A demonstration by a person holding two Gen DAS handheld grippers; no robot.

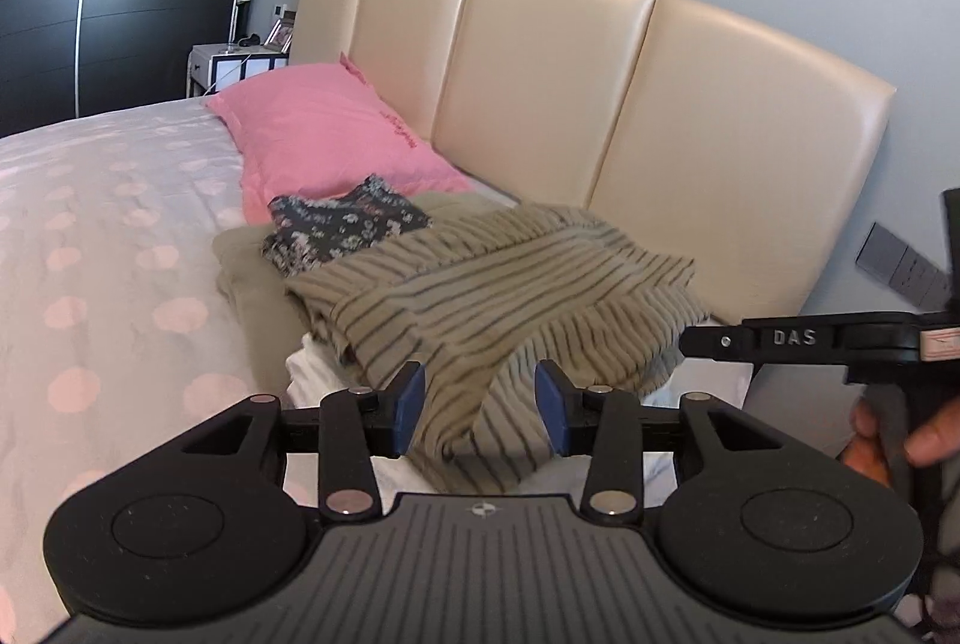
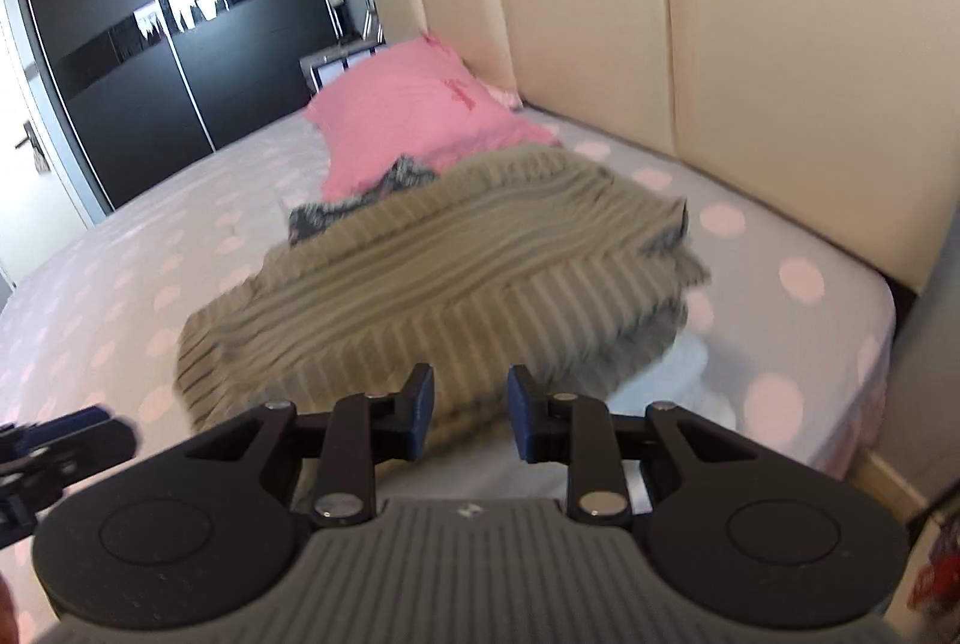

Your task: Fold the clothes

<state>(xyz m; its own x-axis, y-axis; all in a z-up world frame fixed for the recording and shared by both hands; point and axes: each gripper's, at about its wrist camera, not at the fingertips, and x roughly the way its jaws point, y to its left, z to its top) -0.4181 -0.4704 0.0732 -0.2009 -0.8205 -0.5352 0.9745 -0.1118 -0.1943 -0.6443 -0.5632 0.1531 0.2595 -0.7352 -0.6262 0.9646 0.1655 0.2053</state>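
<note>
Clearly we hold nothing: the left gripper (image 1: 480, 407) and right gripper (image 2: 470, 413) both stand partly open, empty, just short of the striped garment (image 1: 504, 284), which lies folded atop the clothes pile near the headboard (image 1: 600, 74), presumably set down.

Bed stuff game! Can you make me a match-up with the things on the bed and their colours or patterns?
Things:
1. pillow
2. top garment
3. small garment
4. bedsheet

Looks:
A. dark with little flowers
B. plain pink
C. pale with pink dots
D. olive with dark stripes

Right pairs: 1-B, 2-D, 3-A, 4-C
</note>
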